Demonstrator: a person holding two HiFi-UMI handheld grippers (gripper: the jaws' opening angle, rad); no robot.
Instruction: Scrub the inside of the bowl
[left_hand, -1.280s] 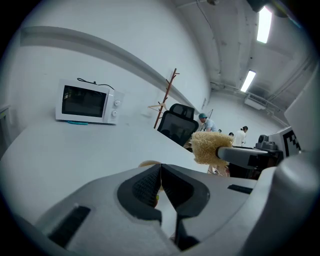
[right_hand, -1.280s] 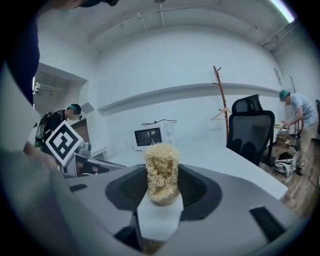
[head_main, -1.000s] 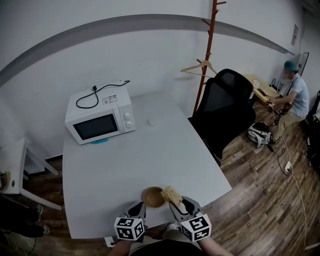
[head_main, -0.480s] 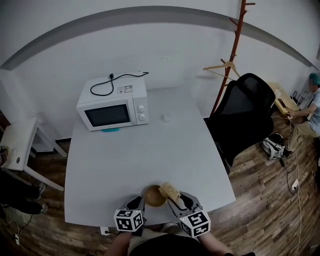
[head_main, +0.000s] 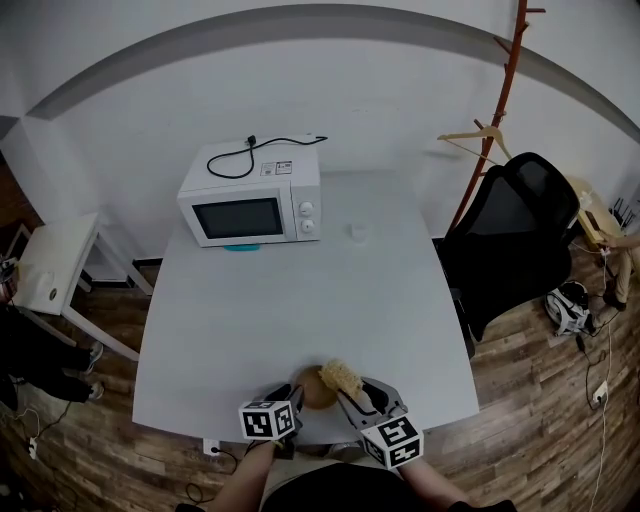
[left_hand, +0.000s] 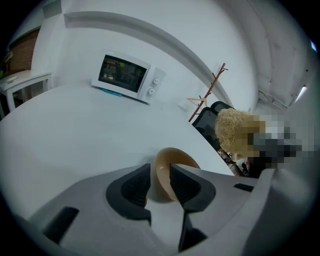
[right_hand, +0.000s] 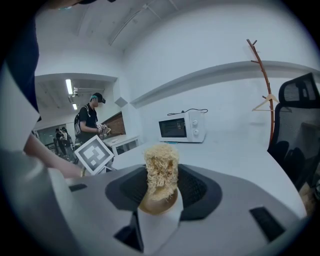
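Note:
A tan bowl (head_main: 310, 391) sits near the front edge of the white table (head_main: 300, 310). My left gripper (head_main: 293, 399) has the bowl's near wall (left_hand: 172, 162) between its pads; the jaws are opening, though the pads still look pressed on the wall. My right gripper (head_main: 352, 393) is shut on a pale yellow fibrous scrubber (head_main: 340, 378), held at the bowl's right rim. In the right gripper view the scrubber (right_hand: 161, 167) stands upright between the jaws (right_hand: 160, 189) with the bowl (right_hand: 159, 204) just beneath. The scrubber (left_hand: 234, 131) also shows in the left gripper view.
A white microwave (head_main: 255, 205) with a black cable on top stands at the table's back. A small white object (head_main: 357, 232) lies beside it. A black office chair (head_main: 515, 235) and a coat rack (head_main: 497, 105) are to the right, a white side table (head_main: 50, 265) to the left.
The head view has swung, so the table and microwave now lie further right in frame. Both grippers and the bowl stay at the table's front edge; the left gripper sits closer on the bowl.

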